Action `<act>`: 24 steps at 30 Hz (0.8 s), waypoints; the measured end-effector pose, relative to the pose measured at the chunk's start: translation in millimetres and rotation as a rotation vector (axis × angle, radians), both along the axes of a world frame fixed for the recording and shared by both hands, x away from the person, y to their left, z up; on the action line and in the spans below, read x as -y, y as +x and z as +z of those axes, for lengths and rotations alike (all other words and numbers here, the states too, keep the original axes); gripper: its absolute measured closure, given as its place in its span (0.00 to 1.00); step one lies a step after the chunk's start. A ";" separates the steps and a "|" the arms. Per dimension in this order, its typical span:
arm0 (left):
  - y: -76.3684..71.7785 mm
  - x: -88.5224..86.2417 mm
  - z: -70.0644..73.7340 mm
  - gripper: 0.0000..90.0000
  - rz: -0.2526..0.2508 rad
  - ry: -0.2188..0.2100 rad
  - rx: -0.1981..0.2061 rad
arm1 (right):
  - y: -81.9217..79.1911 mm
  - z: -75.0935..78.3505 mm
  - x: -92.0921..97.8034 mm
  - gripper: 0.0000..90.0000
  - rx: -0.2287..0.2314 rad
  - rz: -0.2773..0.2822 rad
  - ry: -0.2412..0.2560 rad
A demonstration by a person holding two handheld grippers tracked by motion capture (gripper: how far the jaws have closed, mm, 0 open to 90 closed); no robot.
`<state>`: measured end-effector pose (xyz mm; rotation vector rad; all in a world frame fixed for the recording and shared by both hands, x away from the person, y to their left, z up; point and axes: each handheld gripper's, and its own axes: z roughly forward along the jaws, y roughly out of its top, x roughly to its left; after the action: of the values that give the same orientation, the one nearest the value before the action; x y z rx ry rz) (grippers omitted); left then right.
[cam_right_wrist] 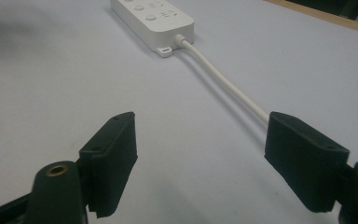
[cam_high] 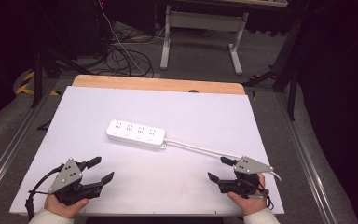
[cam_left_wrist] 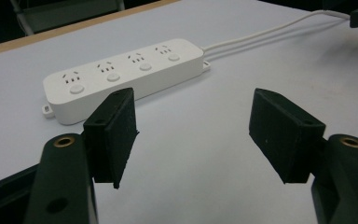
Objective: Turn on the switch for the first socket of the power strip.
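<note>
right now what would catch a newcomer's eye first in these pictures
The white power strip lying alone mid-table on the pale sheet stands out most, its four sockets and buttons facing up. Its white cable runs off toward the table's right edge, passing close by the right gripper. Near the table's front edge, the left gripper and the right one both rest with black jaws spread wide, holding nothing.

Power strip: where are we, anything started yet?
Nothing looks done yet. The white power strip lies flat mid-table with no plug in its four sockets, and its cord trails off toward the table's right edge. In hand: nothing. The left tool and right tool both sit open near the front edge, clear of the strip. The reach and the first grasp are all still ahead.
</note>
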<state>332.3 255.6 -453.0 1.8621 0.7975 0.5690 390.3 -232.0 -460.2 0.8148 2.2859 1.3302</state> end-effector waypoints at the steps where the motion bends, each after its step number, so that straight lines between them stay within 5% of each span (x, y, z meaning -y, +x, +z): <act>1: -0.5 0.3 0.3 0.36 0.005 0.011 0.009 | 0.2 -0.4 -0.4 0.29 0.000 -0.002 -0.007; 5: -1.6 0.7 2.8 0.33 0.008 0.015 0.024 | -0.3 -0.1 -0.5 0.29 0.006 -0.004 -0.006; 15: -2.8 -0.4 8.9 0.34 0.016 0.018 -0.027 | -0.4 -0.4 -1.2 0.29 0.010 -0.003 -0.012; 24: 0.3 8.1 13.7 0.35 0.002 0.083 -0.053 | 0.5 -1.5 -2.6 0.29 0.005 -0.001 -0.020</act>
<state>332.6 247.5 -439.3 1.9593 0.8216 0.5638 390.7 -229.5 -461.7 0.8053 2.2906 1.3058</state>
